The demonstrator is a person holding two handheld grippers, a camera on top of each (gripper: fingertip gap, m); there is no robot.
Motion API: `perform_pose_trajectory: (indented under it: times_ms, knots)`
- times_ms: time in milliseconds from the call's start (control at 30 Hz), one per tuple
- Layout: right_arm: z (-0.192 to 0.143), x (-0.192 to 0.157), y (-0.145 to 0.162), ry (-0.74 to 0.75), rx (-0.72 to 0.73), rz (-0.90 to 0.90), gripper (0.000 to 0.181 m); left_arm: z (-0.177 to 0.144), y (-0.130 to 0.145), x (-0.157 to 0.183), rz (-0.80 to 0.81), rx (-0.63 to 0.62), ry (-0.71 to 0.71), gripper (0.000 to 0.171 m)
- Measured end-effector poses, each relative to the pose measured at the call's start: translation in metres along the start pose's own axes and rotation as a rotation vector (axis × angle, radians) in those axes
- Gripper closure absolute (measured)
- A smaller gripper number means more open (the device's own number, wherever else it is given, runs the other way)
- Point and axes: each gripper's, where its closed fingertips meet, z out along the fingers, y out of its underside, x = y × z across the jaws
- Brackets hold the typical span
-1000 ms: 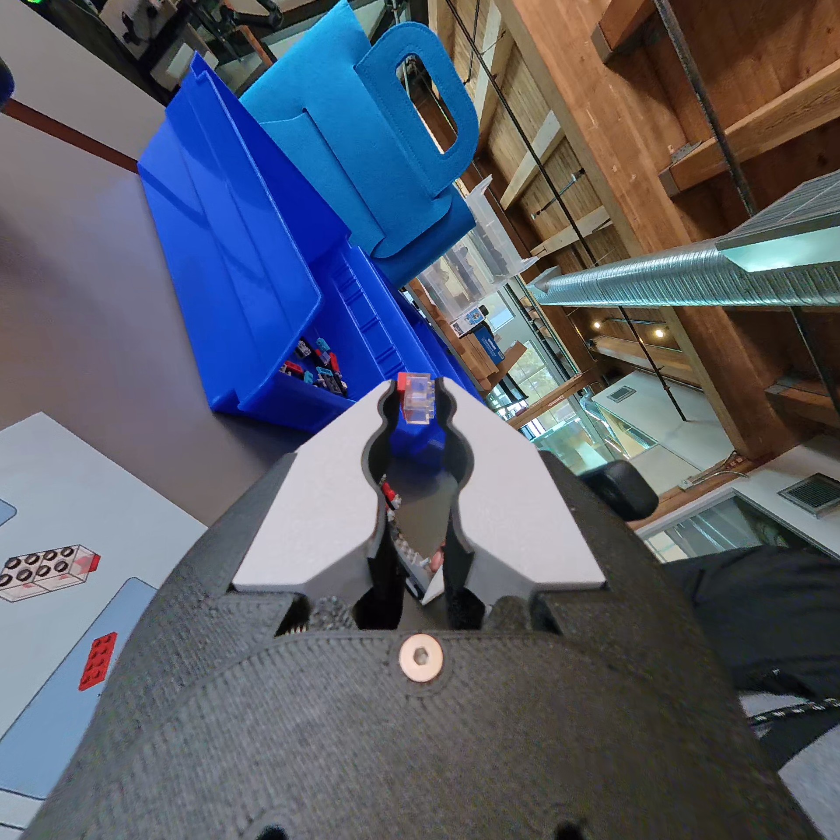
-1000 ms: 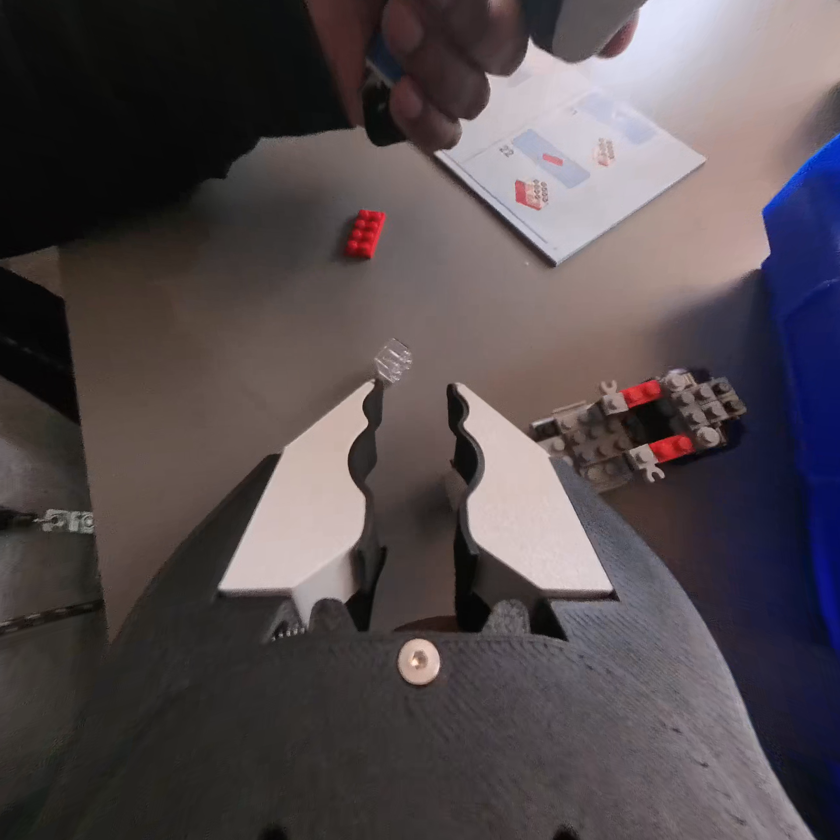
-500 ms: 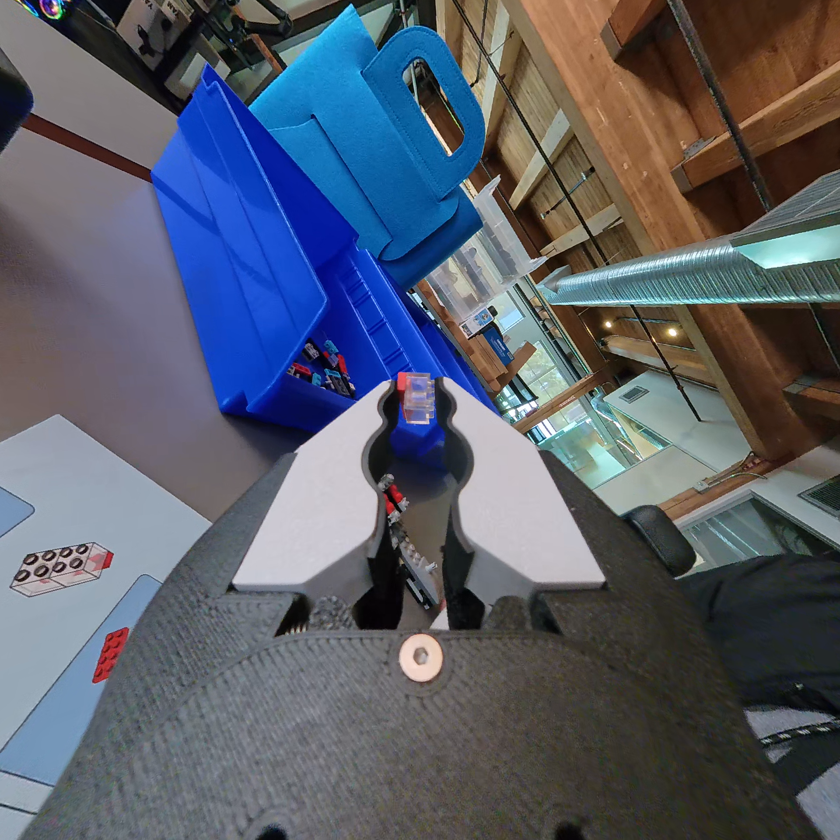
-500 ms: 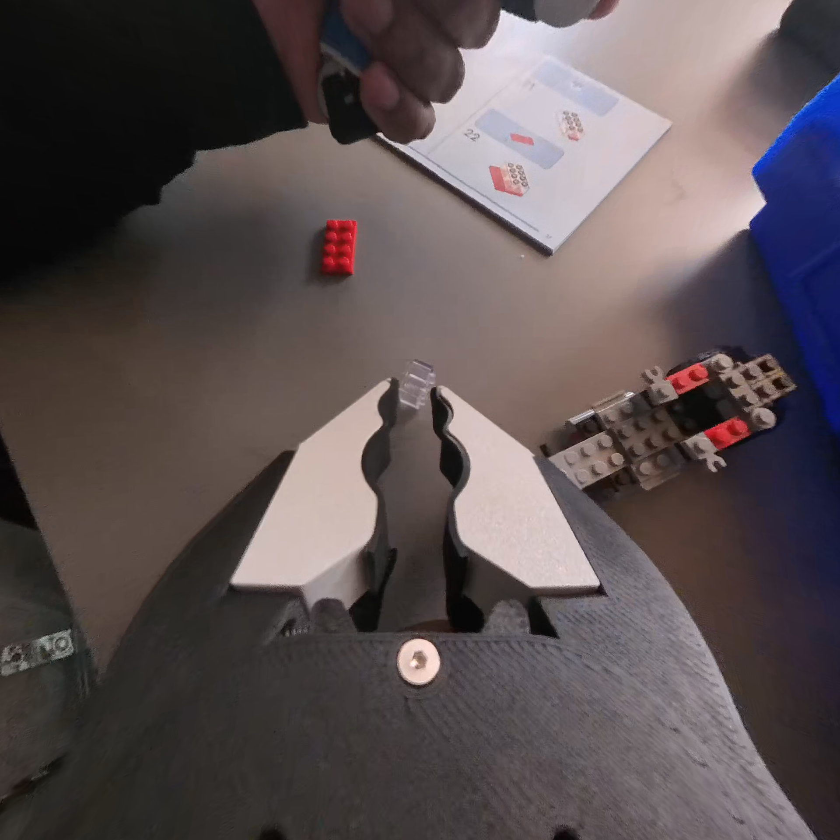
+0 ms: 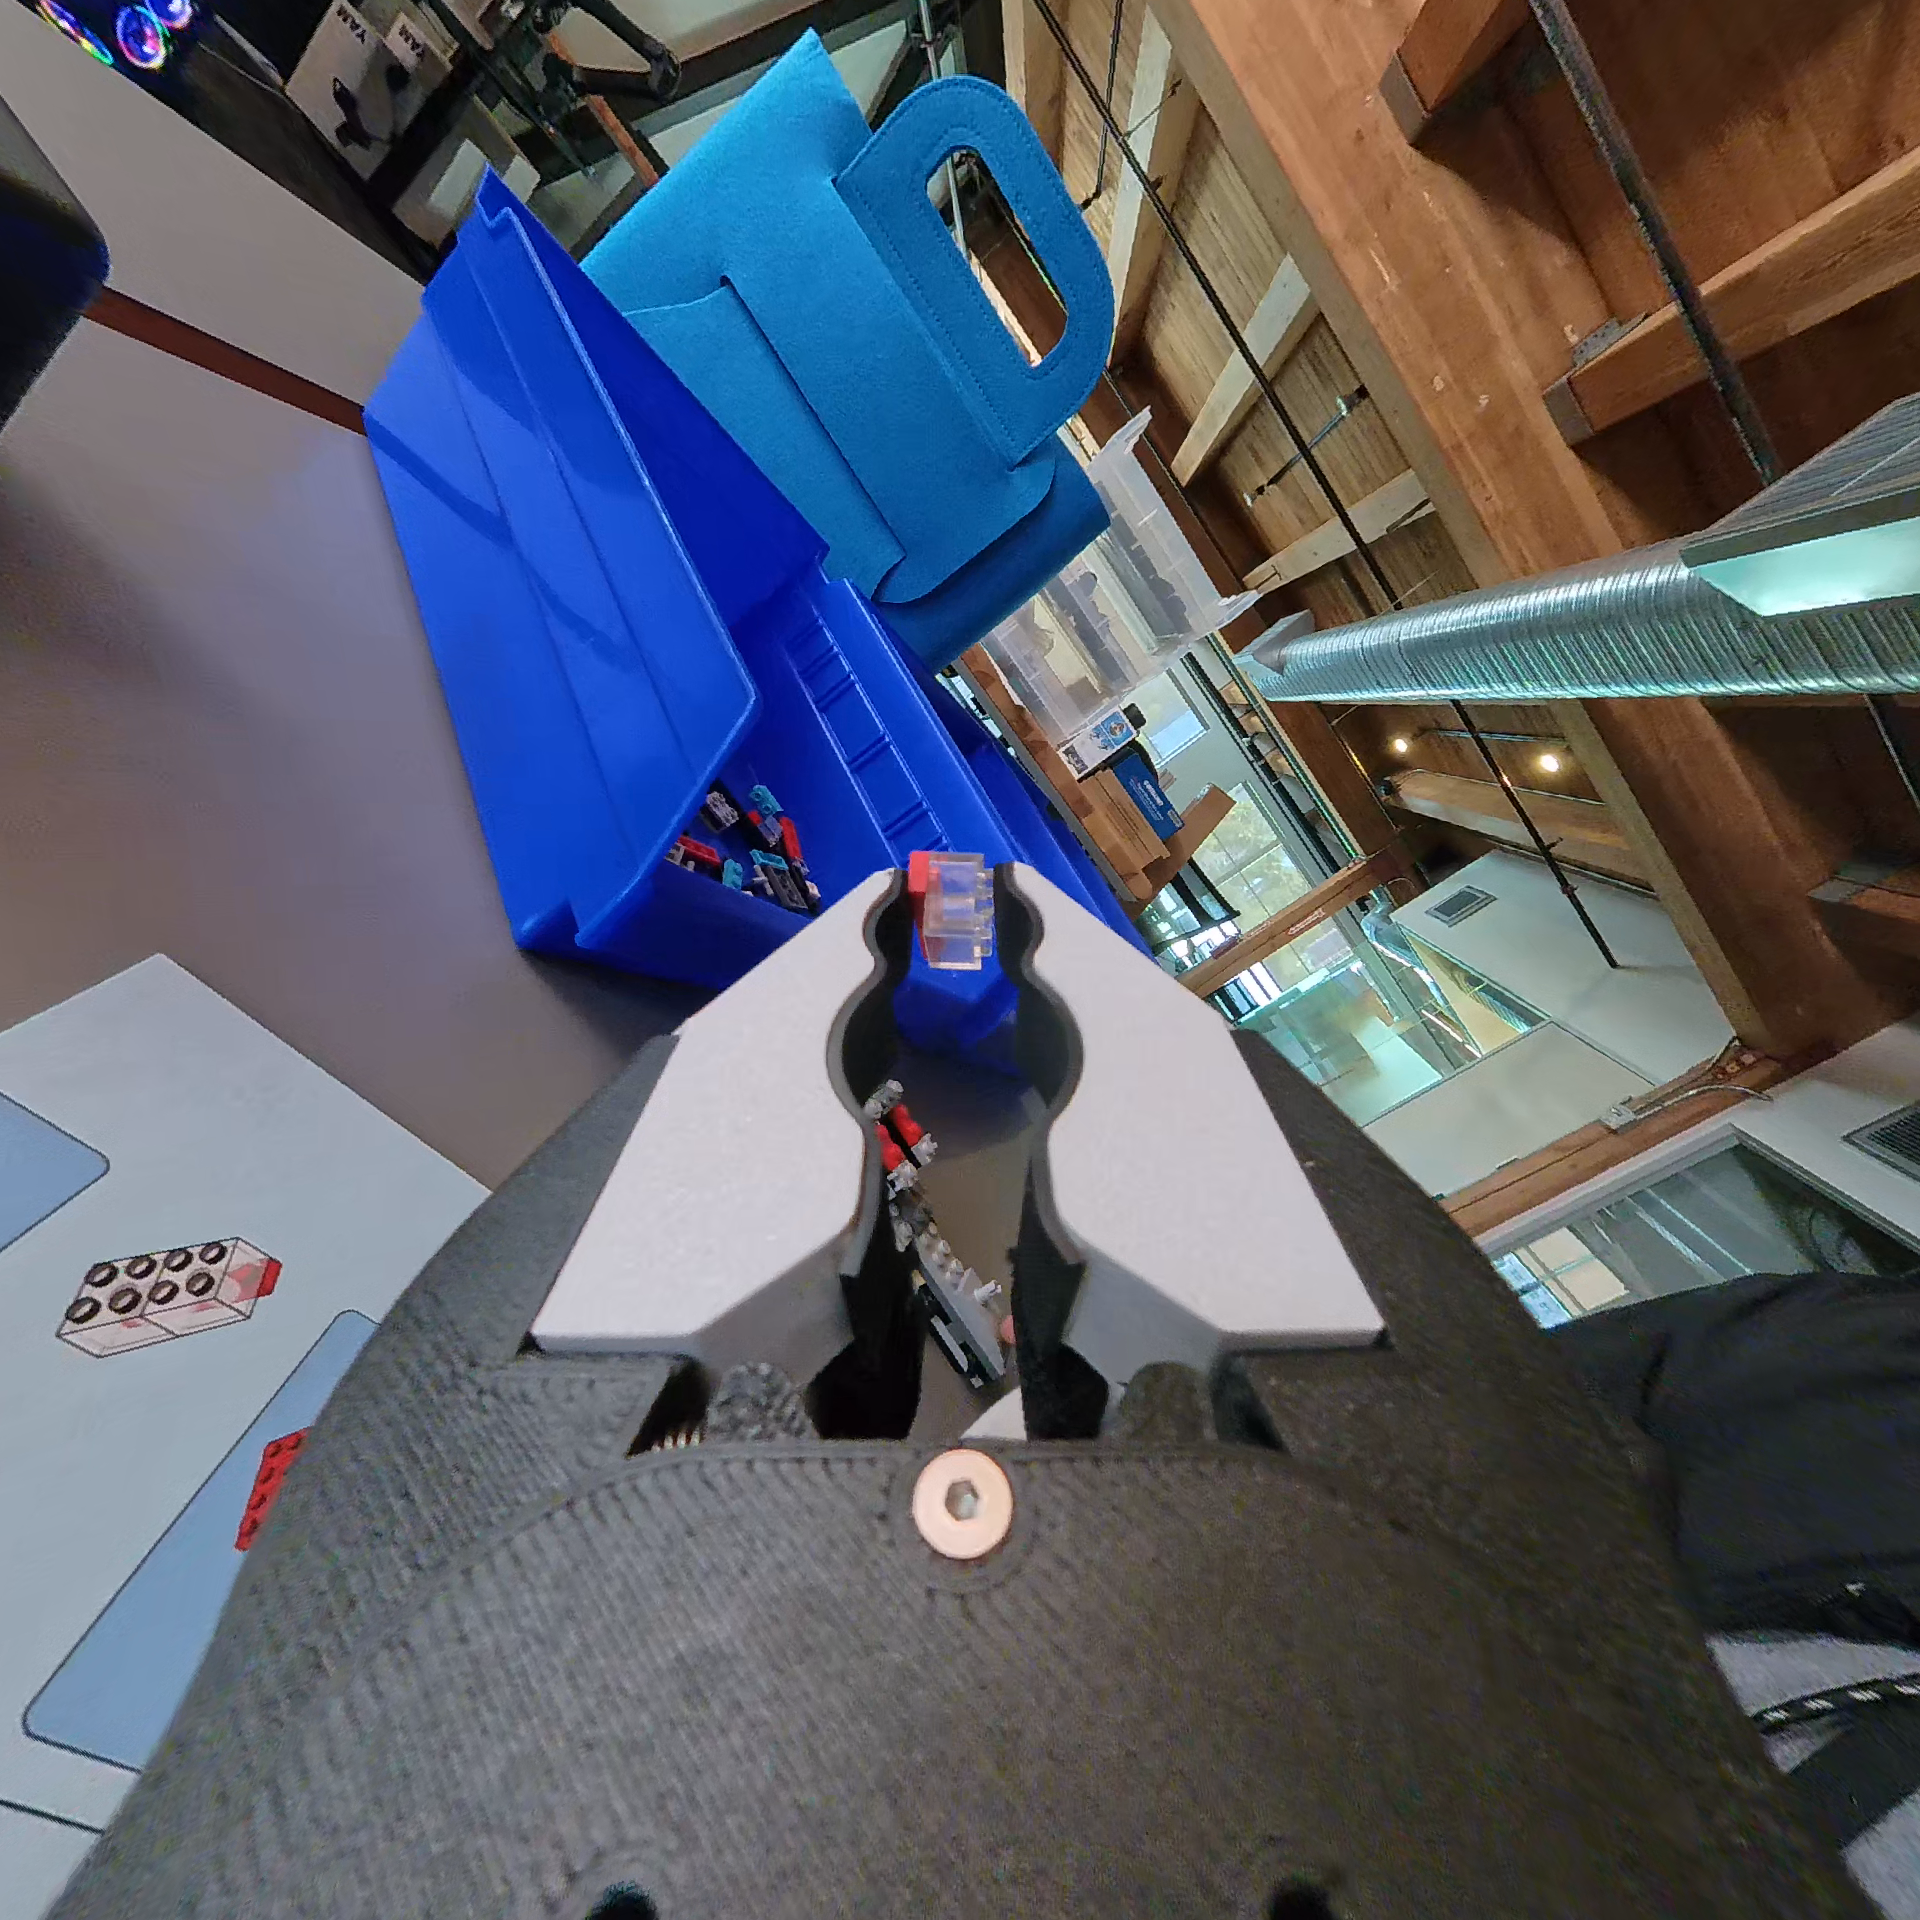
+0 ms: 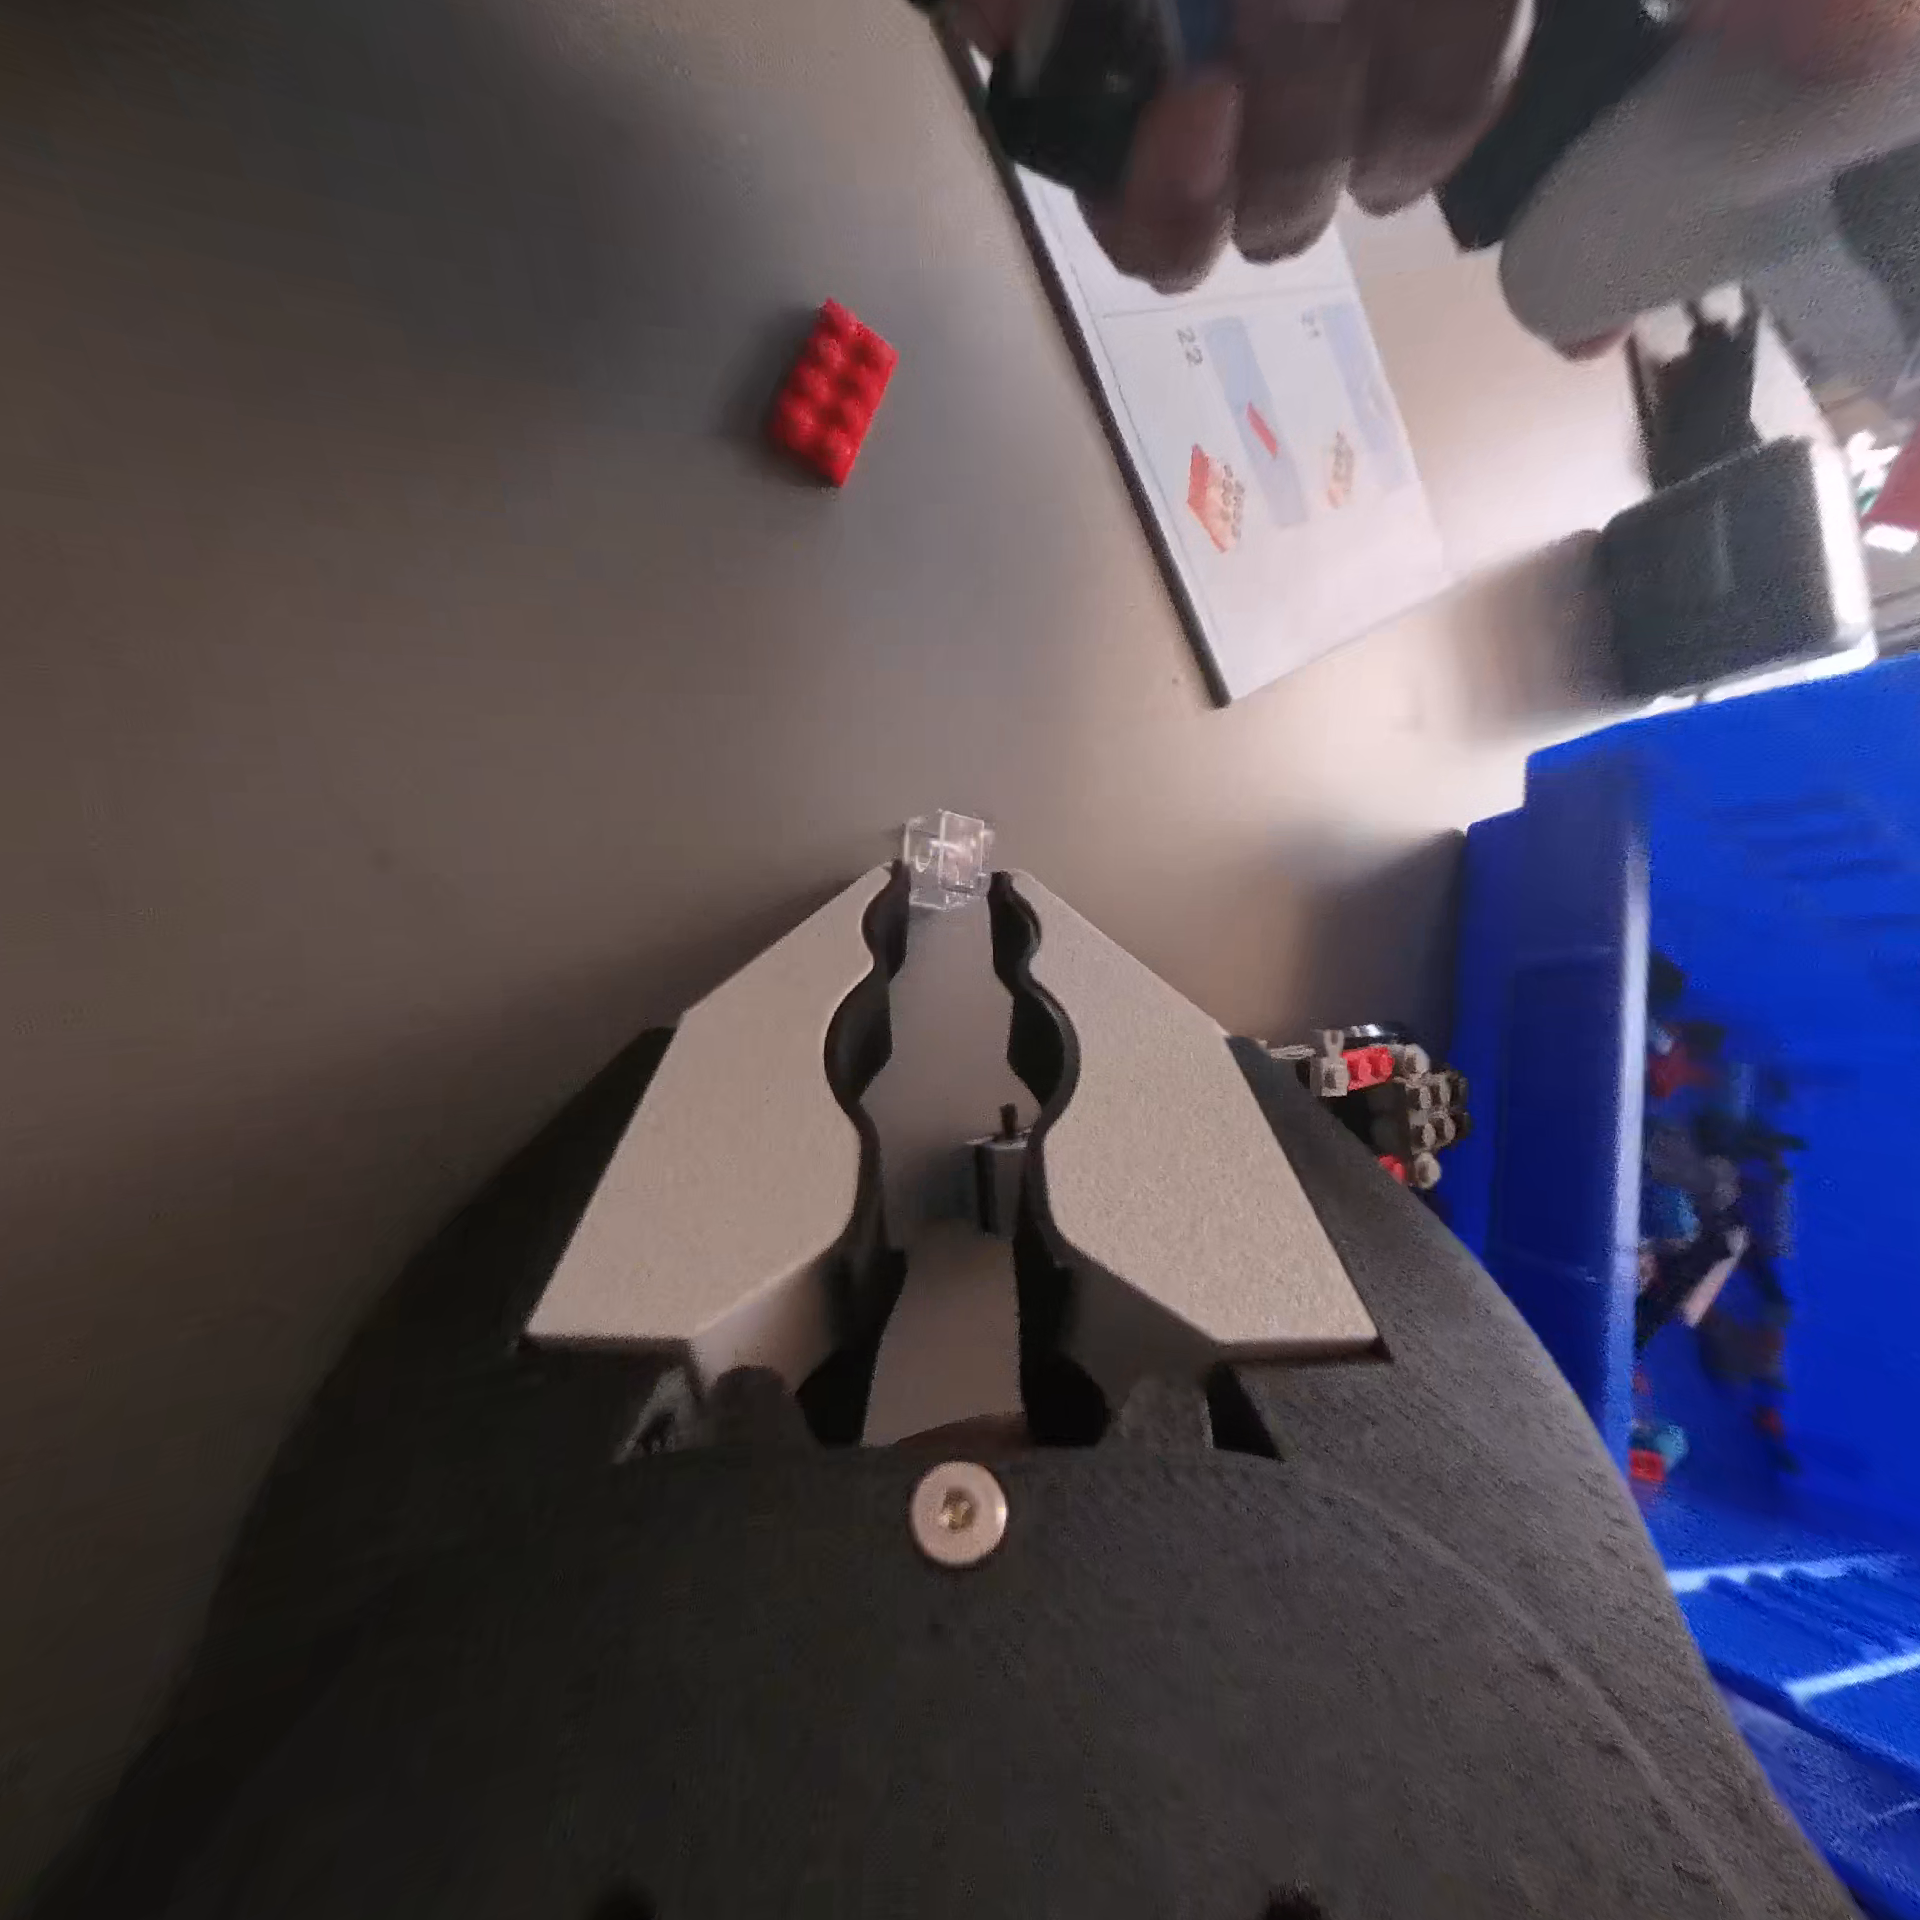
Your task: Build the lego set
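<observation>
My right gripper [image 6: 945, 883] has its jaws pinched in on a small clear square brick [image 6: 945, 860], held right at the tips and sticking out past them. My left gripper [image 5: 951, 904] is clamped too, on a clear brick with a red plate on one side [image 5: 951, 912], its long axis running along the fingers. So both pieces are up in the air, none seated yet.

The likely mate is clear brick onto that clear-and-red stack. From the right wrist view the left hand [image 6: 1247, 156] hangs high and ahead, blurred, over the open instruction booklet [image 6: 1299, 499].

Down on the grey bench [image 6: 416, 623], a red two-by-four plate [image 6: 833, 393] lies ahead to the left, well apart. The grey-and-red half-built model [image 6: 1392, 1101] sits close on my right, just beside the blue plastic parts bin [image 6: 1558, 1039]. Nothing stands between the two grippers, I reckon.
</observation>
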Motion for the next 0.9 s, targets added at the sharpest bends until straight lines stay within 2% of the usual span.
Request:
perform_pose_trajectory:
  times_ms: [200, 300, 400, 533, 700, 900]
  knots:
    - [-0.009, -0.003, -0.005, -0.068, 0.083, 0.115, 0.154, 0.0, 0.0, 0.002, 0.003, -0.001, 0.004, 0.157]
    - [-0.013, -0.002, -0.008, -0.114, 0.124, 0.245, 0.149, 0.001, 0.0, 0.003, 0.003, -0.001, 0.005, 0.157]
    - [-0.012, 0.003, -0.01, -0.148, 0.152, 0.416, 0.15, 0.001, 0.001, 0.003, 0.005, -0.003, 0.006, 0.157]
    - [-0.012, 0.009, -0.012, -0.18, 0.173, 0.552, 0.164, 0.001, 0.0, 0.003, 0.008, -0.003, 0.003, 0.157]
    - [-0.007, 0.006, -0.007, -0.123, 0.101, 0.476, 0.165, 0.0, -0.001, 0.003, 0.007, 0.0, 0.004, 0.157]
    - [-0.008, -0.002, -0.01, -0.117, 0.101, 0.424, 0.165, 0.0, -0.001, 0.005, 0.008, 0.002, 0.007, 0.157]
